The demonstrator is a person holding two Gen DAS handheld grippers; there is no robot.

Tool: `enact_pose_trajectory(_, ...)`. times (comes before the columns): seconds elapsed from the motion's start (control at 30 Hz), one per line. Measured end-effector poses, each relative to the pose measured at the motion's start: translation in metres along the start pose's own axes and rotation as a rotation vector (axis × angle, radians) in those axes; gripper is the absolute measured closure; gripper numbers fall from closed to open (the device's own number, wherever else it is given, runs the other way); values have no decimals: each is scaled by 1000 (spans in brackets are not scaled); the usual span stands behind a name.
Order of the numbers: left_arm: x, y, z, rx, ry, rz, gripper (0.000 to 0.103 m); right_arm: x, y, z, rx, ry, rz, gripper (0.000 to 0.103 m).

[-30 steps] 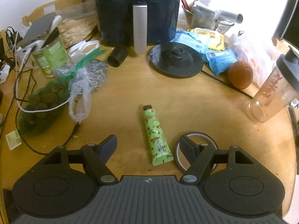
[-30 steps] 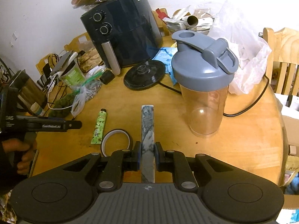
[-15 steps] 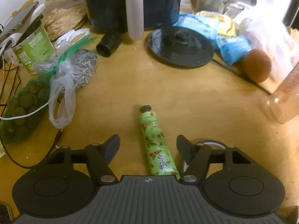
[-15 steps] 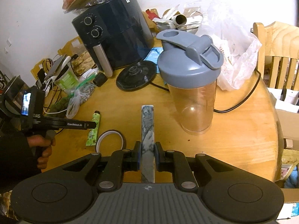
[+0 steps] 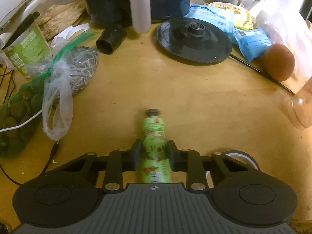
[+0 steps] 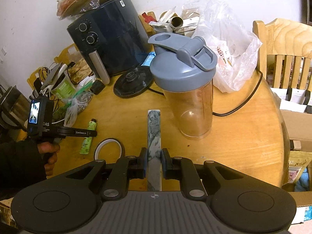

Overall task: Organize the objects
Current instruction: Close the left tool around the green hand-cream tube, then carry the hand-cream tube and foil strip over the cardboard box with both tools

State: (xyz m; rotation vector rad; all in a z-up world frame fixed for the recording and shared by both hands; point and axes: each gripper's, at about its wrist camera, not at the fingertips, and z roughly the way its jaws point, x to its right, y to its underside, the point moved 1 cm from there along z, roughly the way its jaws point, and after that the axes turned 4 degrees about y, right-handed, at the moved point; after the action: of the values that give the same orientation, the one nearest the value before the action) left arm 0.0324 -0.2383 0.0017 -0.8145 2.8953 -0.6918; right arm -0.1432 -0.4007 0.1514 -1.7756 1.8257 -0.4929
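My left gripper (image 5: 153, 149) is shut on a green printed tube (image 5: 155, 146) with a dark cap that lies on the round wooden table (image 5: 175, 89); its jaws press the tube's middle. The tube also shows in the right wrist view (image 6: 88, 136), under the left gripper (image 6: 91, 133). My right gripper (image 6: 154, 159) is shut on a flat grey marbled bar (image 6: 154, 132) and holds it above the table, pointing forward. A clear shaker bottle with a grey lid (image 6: 187, 89) stands just right of the bar.
A tape ring (image 6: 109, 149) lies beside the tube. At the back stand a dark air fryer (image 6: 109, 44), a black kettle base (image 5: 193, 41), snack packets (image 5: 251, 42) and a brown fruit (image 5: 277, 62). Plastic bags (image 5: 58, 78) and cables lie left. A wooden chair (image 6: 284, 44) stands right.
My left gripper moved forward over the green tube and closed on it. My right gripper kept hold of the marbled bar and shifted slightly.
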Motion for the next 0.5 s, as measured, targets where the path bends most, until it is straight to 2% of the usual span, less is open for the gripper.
enact_pose_trajectory(0.27, -2, 5, -5, -10, 48, 33, 76, -2, 1, 0, 4, 4, -2, 86)
enact_pose_trajectory(0.5, -8, 8, -19, 16, 70, 31, 76, -6, 2, -1, 9, 13, 0, 86)
